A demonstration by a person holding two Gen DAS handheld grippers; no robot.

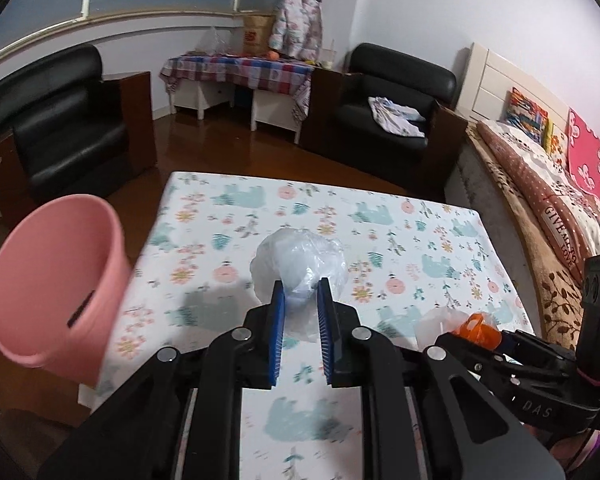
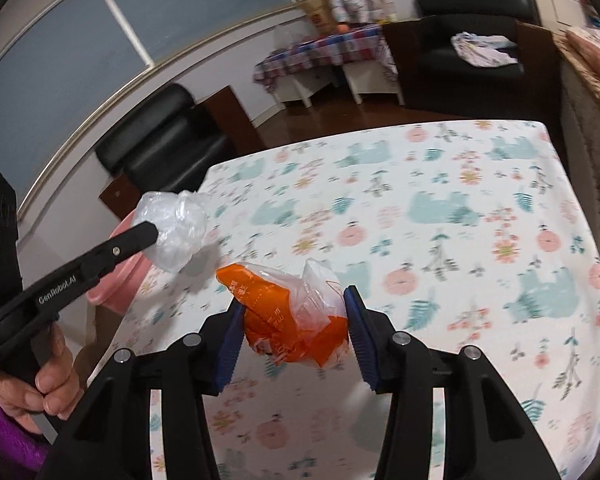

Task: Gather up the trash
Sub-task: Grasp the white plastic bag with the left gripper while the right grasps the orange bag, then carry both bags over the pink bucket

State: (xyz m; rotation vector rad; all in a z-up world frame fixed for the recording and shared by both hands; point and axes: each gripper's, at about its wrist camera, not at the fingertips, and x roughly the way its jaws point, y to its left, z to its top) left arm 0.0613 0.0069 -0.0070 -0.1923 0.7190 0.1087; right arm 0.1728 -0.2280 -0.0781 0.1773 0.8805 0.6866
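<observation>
My left gripper (image 1: 301, 289) is shut on a crumpled clear plastic bag (image 1: 300, 262) and holds it above the table; the bag also shows in the right wrist view (image 2: 174, 232). A pink trash bin (image 1: 56, 288) stands beside the table's left edge, tilted open toward me; it also shows in the right wrist view (image 2: 118, 280) behind the left gripper. My right gripper (image 2: 294, 300) is shut on an orange and clear plastic wrapper (image 2: 296, 316), lifted off the table. That wrapper shows at the right in the left wrist view (image 1: 474, 326).
The table (image 2: 440, 208) has a white floral cloth. Two black armchairs (image 1: 392, 120) and a small cloth-covered desk (image 1: 240, 72) stand beyond it on the wooden floor. A bed (image 1: 548, 208) runs along the table's right side.
</observation>
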